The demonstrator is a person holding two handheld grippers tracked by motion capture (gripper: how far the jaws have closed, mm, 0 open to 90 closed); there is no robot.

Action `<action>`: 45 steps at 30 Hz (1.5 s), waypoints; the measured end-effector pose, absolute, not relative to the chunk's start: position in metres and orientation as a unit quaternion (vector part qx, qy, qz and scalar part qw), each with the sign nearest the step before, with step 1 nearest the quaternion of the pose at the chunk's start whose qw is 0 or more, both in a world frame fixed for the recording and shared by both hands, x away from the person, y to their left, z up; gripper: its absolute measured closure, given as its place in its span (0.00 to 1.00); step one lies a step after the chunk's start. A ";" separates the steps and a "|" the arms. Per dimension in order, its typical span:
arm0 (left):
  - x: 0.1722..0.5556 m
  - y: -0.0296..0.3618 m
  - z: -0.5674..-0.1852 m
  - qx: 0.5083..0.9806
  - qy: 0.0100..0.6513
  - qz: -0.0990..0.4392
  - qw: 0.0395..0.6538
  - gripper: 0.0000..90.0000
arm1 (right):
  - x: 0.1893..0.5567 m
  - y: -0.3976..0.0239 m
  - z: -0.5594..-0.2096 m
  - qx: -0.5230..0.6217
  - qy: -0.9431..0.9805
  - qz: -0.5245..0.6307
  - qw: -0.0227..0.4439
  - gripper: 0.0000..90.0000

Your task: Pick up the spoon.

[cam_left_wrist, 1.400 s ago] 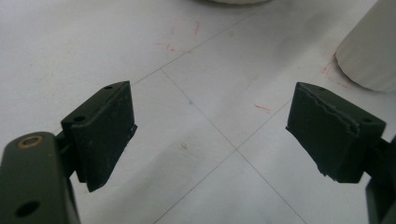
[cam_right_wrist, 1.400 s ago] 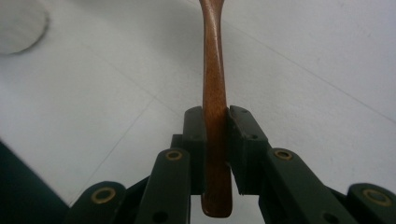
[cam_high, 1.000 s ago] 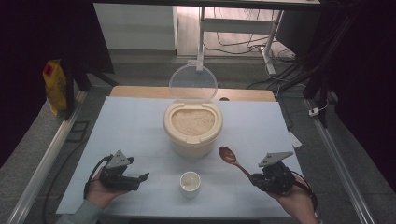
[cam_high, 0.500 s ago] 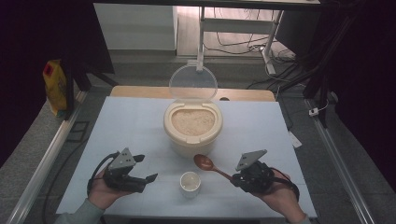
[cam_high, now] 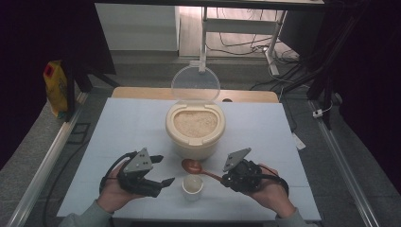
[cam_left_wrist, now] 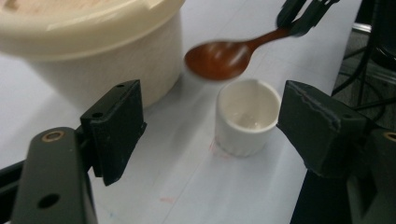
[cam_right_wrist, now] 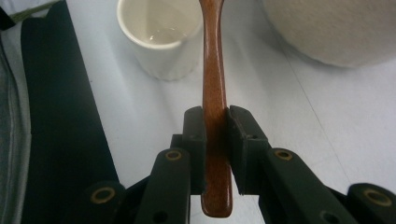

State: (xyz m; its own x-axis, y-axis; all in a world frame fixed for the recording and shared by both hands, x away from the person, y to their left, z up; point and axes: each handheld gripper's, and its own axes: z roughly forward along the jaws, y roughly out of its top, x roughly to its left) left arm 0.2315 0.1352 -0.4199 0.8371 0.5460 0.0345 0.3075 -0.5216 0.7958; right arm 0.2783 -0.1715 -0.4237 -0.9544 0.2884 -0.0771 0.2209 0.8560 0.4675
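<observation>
- The right gripper [cam_high: 226, 176] has its jaws clamped on the handle of a brown wooden spoon [cam_high: 198, 168]; in the right gripper view the handle [cam_right_wrist: 214, 116] stands pinched between the two black pads, its end sticking out below them.
- The spoon's bowl [cam_left_wrist: 217, 59] hangs just above and behind the rim of a small white cup [cam_high: 192, 185], between the cup and the rice container [cam_high: 195, 130].
- The cup [cam_left_wrist: 246, 122] stands upright on the pale blue worktop [cam_high: 123, 132], near its front edge, with nothing but a faint sheen at its bottom.
- The left gripper [cam_high: 160, 171] has its jaws apart and nothing between the pads; they have just been closing a little. In the left gripper view the cup sits ahead, close to the jaw that shows at the right but not touched by it.
- The cream container, just behind cup and spoon, holds pale rice to near its rim; its clear round lid [cam_high: 196, 85] stands tipped up at the back.
- The container's wall [cam_left_wrist: 112, 65] is just beyond the jaw that shows at the left in the left gripper view, crowding that side of the cup.
- A yellow packet [cam_high: 55, 88] stands off the worktop, well apart to the far left.
</observation>
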 end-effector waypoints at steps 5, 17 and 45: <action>0.235 0.114 -0.413 0.878 0.213 0.142 0.404 0.29 | 0.278 -0.162 -0.423 0.111 0.965 0.226 0.068 0.86; 0.248 0.076 -0.418 0.918 0.155 0.124 0.344 0.42 | 0.275 -0.146 -0.422 0.068 0.969 0.231 0.060 0.86; 0.249 0.059 -0.438 0.960 0.070 0.095 0.255 0.82 | 0.264 -0.127 -0.413 -0.005 0.969 0.235 0.073 0.86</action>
State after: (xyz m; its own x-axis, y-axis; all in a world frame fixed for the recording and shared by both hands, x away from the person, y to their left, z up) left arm 0.2486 0.0594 -0.4382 0.9721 0.1821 0.1476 0.0848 -0.8603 0.5027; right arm 0.2639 -0.1272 -0.4135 -0.9893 0.0239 -0.1442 -0.0447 0.8897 0.4543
